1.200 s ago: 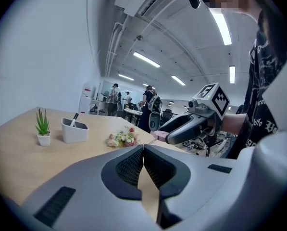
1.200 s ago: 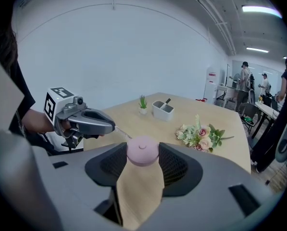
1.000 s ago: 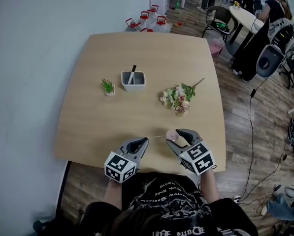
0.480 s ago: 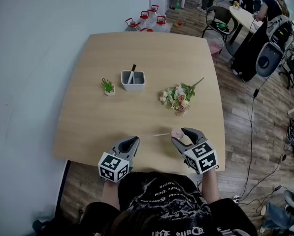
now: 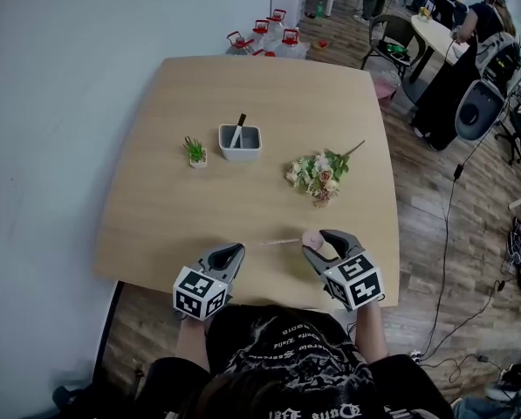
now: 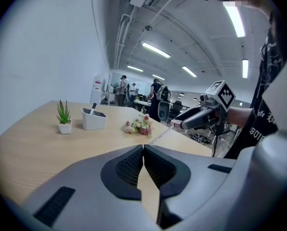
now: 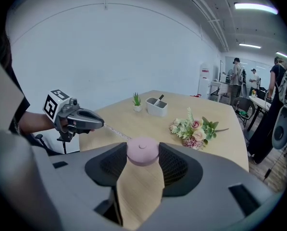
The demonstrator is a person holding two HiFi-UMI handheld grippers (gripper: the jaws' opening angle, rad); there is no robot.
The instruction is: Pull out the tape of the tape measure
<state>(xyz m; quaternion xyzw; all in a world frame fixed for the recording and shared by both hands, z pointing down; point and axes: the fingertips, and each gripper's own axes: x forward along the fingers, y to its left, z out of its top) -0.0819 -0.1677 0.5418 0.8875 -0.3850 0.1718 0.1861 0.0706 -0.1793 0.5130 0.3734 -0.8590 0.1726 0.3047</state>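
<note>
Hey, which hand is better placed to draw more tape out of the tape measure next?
Left. The left gripper is shut on the end of the tape, which stretches across to the pink tape measure clamped in the right gripper. The right one seems best used as the anchor.

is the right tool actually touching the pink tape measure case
Touching. The right gripper view shows the pink tape measure case wedged between the pads of the right tool, both pressing its sides with no gap.
</note>
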